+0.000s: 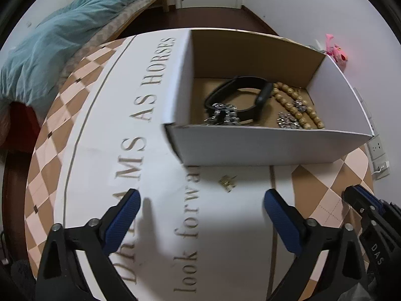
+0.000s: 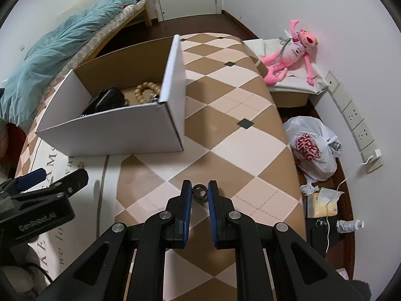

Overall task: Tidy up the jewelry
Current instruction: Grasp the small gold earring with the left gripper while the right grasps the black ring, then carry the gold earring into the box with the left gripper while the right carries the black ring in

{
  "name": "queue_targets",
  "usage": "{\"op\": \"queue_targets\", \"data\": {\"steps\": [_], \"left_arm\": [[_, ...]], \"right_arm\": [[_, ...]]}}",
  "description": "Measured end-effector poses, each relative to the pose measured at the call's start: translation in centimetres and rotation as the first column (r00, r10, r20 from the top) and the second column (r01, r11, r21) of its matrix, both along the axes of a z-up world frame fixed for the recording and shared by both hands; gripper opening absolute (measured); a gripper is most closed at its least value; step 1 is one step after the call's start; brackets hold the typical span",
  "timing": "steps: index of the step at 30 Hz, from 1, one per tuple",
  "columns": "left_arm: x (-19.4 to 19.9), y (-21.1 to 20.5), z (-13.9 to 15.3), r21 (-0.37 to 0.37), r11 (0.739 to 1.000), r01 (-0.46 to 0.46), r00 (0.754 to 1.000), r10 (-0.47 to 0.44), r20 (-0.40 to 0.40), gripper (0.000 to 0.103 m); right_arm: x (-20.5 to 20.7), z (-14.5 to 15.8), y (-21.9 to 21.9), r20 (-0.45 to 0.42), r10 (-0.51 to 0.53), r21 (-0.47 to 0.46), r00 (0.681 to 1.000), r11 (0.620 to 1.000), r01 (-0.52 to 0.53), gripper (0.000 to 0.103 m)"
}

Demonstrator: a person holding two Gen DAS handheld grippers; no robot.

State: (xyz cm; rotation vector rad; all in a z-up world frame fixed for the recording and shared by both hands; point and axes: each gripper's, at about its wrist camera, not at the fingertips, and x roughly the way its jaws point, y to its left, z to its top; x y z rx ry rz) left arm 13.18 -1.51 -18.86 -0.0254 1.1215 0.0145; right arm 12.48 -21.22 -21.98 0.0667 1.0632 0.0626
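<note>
A white cardboard box (image 1: 263, 148) stands open on the table; it also shows in the right wrist view (image 2: 112, 130). Inside lie a black band (image 1: 240, 95), a wooden bead bracelet (image 1: 298, 105) and silver chain pieces (image 1: 223, 116). A small gold trinket (image 1: 227, 182) lies on the tablecloth in front of the box. My left gripper (image 1: 201, 202) is open and empty, just short of the trinket. My right gripper (image 2: 199, 190) is shut on a black ring (image 2: 199, 191) held between its blue pads, above the checked cloth to the right of the box.
The tablecloth (image 2: 225, 125) has brown and cream checks and a white lettered panel (image 1: 140, 135). A bed with a teal blanket (image 1: 62, 37) stands at the back left. A pink plush toy (image 2: 293, 50), a plastic bag (image 2: 313, 145) and wall sockets (image 2: 356, 118) are at the right.
</note>
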Motion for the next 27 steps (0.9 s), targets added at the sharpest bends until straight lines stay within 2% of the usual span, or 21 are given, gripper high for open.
{"op": "queue_targets", "data": {"steps": [1, 5, 7, 8, 10, 20, 27], "left_arm": [[0.1, -0.3, -0.1, -0.002, 1.000, 0.011, 1.000, -0.011, -0.001, 0.078], [0.4, -0.9, -0.1, 0.001, 0.999, 0.046, 0.999, -0.046, 0.007, 0.051], [0.5, -1.2, 0.2, 0.001, 0.998, 0.062, 0.998, -0.062, 0.019, 0.026], [0.6, -1.3, 0.2, 0.000, 0.998, 0.066, 0.998, -0.066, 0.020, 0.024], [0.7, -1.2, 0.3, -0.012, 0.998, 0.067, 0.998, -0.067, 0.022, 0.011], [-0.8, -0.7, 0.9, -0.058, 0.996, 0.063, 0.998, -0.061, 0.035, 0.011], [-3.9, -1.1, 3.9, -0.101, 0.990, 0.098, 0.993, -0.091, 0.075, 0.011]], "right_arm": [[0.1, 0.0, -0.2, 0.000, -0.005, 0.001, 1.000, 1.000, 0.005, 0.014], [0.2, 0.0, -0.6, -0.001, -0.018, 0.006, 1.000, 1.000, 0.018, 0.014], [0.3, 0.1, -0.6, -0.001, -0.020, 0.008, 1.000, 1.000, 0.020, 0.014], [0.3, 0.1, -0.6, 0.000, -0.020, 0.008, 1.000, 1.000, 0.020, 0.014], [0.4, 0.2, -0.6, 0.003, -0.020, 0.009, 1.000, 1.000, 0.020, 0.014], [-0.4, 2.3, -0.4, 0.040, -0.008, 0.038, 0.999, 0.999, 0.006, 0.014], [-2.0, 5.2, 0.3, 0.094, 0.028, 0.065, 0.995, 0.997, -0.034, 0.014]]}}
